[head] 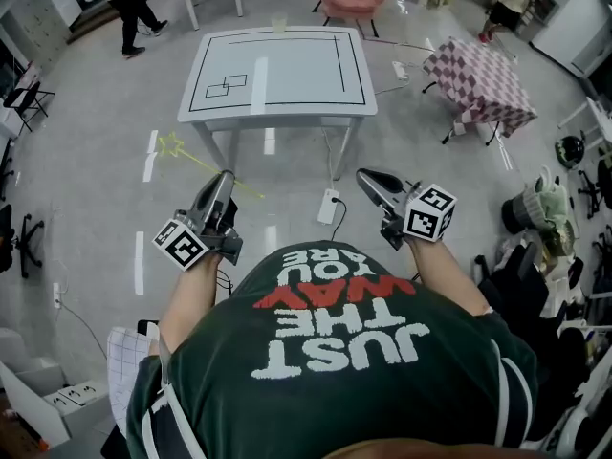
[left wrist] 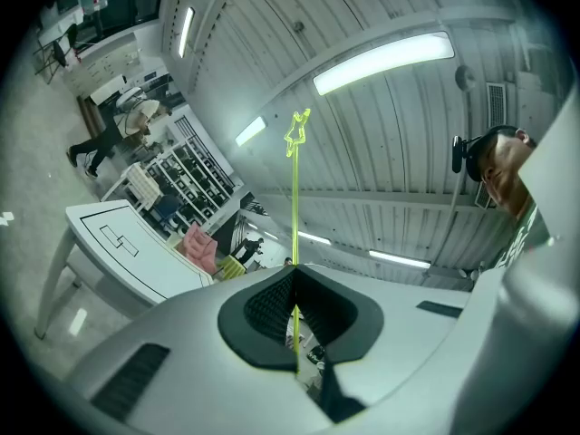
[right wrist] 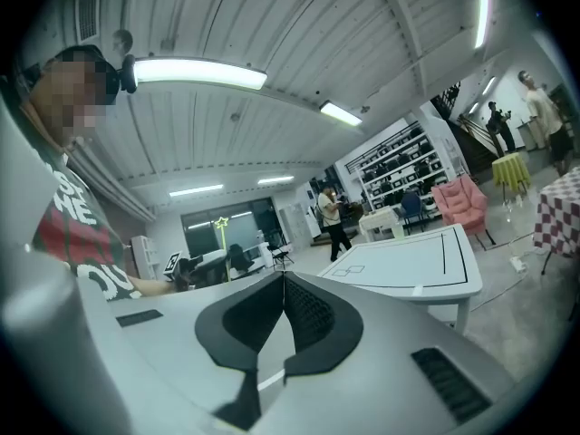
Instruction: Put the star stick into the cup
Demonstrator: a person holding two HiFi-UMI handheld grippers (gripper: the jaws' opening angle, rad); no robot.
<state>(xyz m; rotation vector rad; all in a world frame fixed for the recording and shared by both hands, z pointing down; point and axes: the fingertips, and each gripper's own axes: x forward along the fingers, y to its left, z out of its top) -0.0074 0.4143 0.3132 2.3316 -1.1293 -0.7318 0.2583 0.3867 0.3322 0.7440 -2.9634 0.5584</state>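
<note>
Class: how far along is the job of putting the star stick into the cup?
Done: the left claw is shut on the star stick. In hand: it is held in the air, short of the table. Left: putting it into the cup.

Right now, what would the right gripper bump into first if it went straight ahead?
Probably nothing nearby: the right gripper aims just beside the white table, though depth is unclear.

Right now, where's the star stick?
Head view, left side: the star stick is clamped in the shut left hand-held gripper. Its star end points out over the floor, short of the white table.
</note>
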